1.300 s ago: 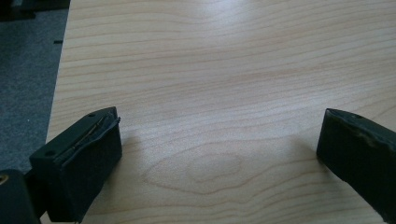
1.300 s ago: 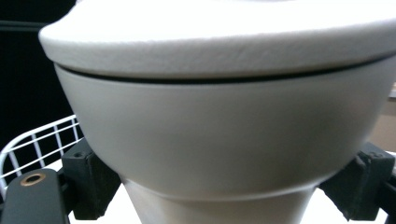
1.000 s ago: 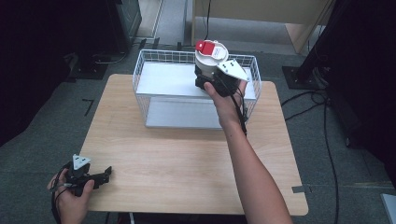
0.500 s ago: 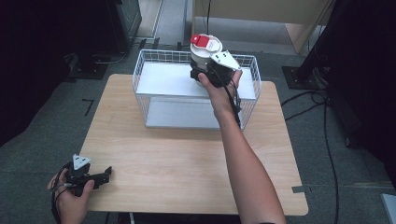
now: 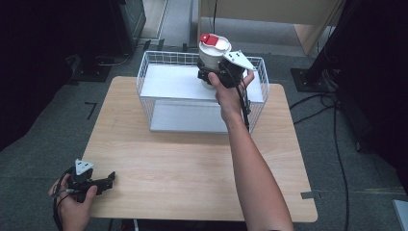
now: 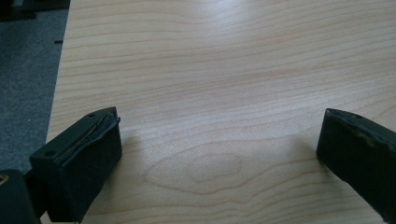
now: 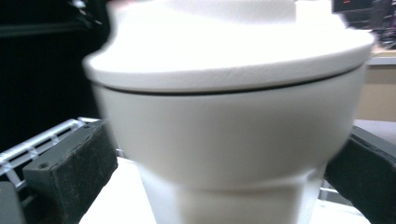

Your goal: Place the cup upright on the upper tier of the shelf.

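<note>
Wooden table (image 5: 192, 163), right tool (image 5: 216, 77) gripping white jar (image 5: 211, 55) above wire basket (image 5: 159, 103)

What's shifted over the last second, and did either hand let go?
The right tongs, shut on the white container with its red-tabbed lid, carried it slightly leftward and a little toward the wire basket's far side, above the basket. Nothing was released. The left tongs stayed open at the table's near-left corner; the basket did not move.
</note>
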A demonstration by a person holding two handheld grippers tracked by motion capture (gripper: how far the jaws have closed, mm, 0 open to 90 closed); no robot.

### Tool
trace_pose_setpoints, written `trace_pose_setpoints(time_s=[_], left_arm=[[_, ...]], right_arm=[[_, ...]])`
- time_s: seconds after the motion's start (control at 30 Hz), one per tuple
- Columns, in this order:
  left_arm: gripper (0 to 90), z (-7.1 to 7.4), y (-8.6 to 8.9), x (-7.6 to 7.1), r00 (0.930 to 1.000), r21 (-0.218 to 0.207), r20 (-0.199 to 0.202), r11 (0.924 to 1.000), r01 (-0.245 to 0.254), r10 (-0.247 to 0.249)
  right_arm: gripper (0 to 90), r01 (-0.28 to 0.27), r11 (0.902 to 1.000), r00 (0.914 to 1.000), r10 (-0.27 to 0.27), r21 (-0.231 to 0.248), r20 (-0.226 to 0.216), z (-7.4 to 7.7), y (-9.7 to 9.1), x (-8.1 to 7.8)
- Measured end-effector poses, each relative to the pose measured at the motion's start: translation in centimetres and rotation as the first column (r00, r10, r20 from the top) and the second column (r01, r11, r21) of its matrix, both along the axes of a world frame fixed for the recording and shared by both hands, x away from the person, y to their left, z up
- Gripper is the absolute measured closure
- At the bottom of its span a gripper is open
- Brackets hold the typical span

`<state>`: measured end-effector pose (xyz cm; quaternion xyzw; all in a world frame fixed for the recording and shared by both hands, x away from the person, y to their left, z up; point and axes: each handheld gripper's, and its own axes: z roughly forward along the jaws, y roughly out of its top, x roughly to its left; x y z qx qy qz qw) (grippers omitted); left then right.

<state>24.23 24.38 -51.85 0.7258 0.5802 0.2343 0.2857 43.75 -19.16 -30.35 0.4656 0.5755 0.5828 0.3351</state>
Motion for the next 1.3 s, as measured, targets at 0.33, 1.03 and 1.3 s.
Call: trace_pose_setpoints(time_s=[0.33,1.03,1.3], left_arm=[[0.4,0.0,0.0,0.0,1.0,0.001,-0.001,1.0,0.0,0.0],[0.4,0.0,0.0,0.0,1.0,0.002,-0.001,1.0,0.0,0.0],[0.4,0.0,0.0,0.0,1.0,0.004,-0.001,1.0,0.001,-0.001]], right_arm=[[0.0,0.007,0.9981,1.0,-0.008,-0.06,-0.002,0.2,-0.4,-1.0],[0.0,0.016,0.9948,0.9997,-0.014,-0.1,0.021,-1.4,-4.7,-5.5],[0.0,0.022,0.9926,0.9996,-0.02,-0.12,0.018,-2.9,-6.3,-7.1]])
